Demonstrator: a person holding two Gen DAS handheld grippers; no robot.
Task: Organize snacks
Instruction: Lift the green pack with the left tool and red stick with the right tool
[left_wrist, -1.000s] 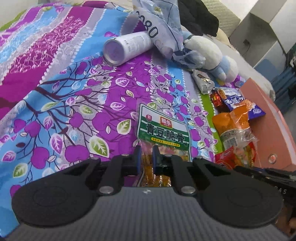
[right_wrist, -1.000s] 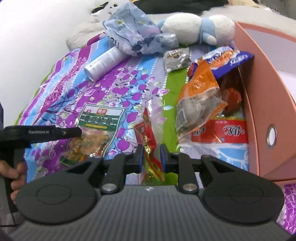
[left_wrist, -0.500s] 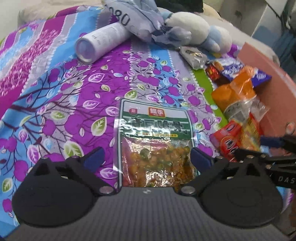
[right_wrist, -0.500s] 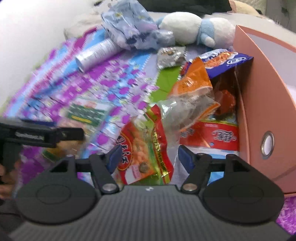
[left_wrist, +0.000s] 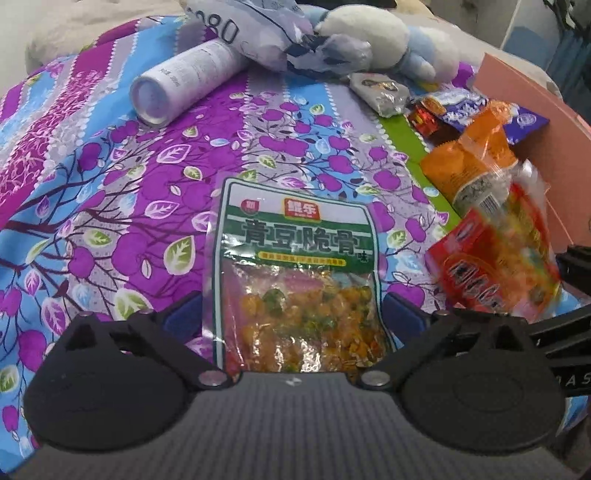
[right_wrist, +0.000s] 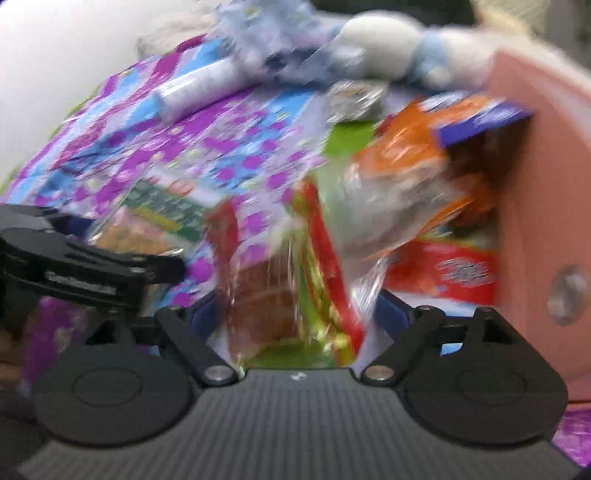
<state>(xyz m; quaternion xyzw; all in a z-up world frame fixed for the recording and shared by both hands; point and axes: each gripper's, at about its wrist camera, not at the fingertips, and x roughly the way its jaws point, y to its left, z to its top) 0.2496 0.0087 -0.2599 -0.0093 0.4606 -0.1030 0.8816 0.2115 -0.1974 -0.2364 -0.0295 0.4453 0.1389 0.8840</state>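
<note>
A green-topped snack bag lies flat on the flowered bedspread. My left gripper is open, its jaws either side of the bag's lower end. A red and yellow snack bag sits between the spread jaws of my open right gripper; that view is blurred. The same red bag shows in the left wrist view, with an orange bag and a blue bag beyond it beside the pink box. The green bag also shows in the right wrist view.
A white cylinder lies on its side at the back. A plush toy and a crumpled plastic bag lie behind it. A small silver packet lies near them. Another red packet lies against the pink box.
Both grippers were shut on their bags a second ago and have opened. The green bag now lies flat. The right gripper is moving; its view is blurred.
</note>
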